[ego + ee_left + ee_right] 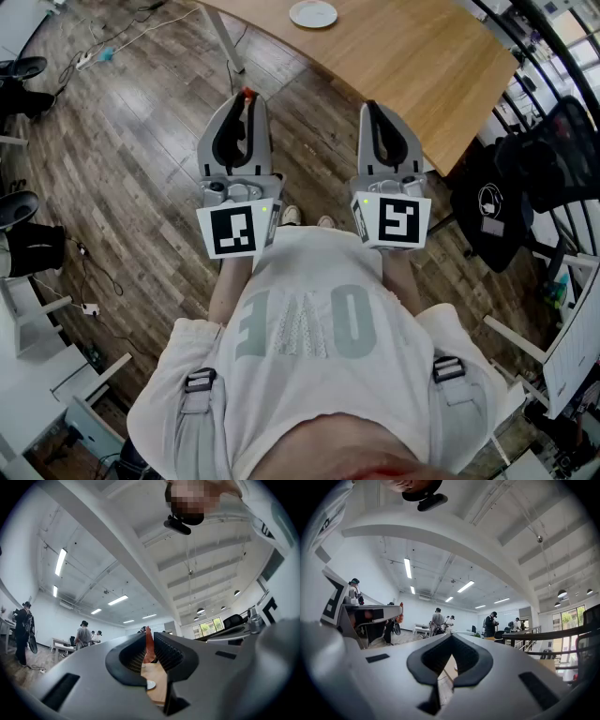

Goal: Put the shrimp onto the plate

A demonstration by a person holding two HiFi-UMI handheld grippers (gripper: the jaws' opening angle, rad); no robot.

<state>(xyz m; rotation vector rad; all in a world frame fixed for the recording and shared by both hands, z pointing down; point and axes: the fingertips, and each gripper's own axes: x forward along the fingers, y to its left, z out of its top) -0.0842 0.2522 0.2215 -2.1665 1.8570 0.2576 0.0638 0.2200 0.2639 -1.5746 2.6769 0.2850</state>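
Note:
An orange-red shrimp (247, 94) is pinched upright at the tip of my left gripper (246, 99), which is shut on it. In the left gripper view the shrimp (149, 645) stands between the ribbed pads. A white plate (312, 13) lies on the far wooden table (412, 66), well ahead of both grippers; it shows small under the shrimp as the plate (151, 685). My right gripper (379, 107) is held beside the left one, shut, with nothing in it (451, 638). Both are raised over the floor in front of my chest.
The table's near edge runs diagonally ahead of the grippers, with a metal leg (225, 42) at its left. A black office chair (525, 178) stands at the right. Cables (103, 52) lie on the wooden floor at the left. Several people (438, 620) stand in the distance.

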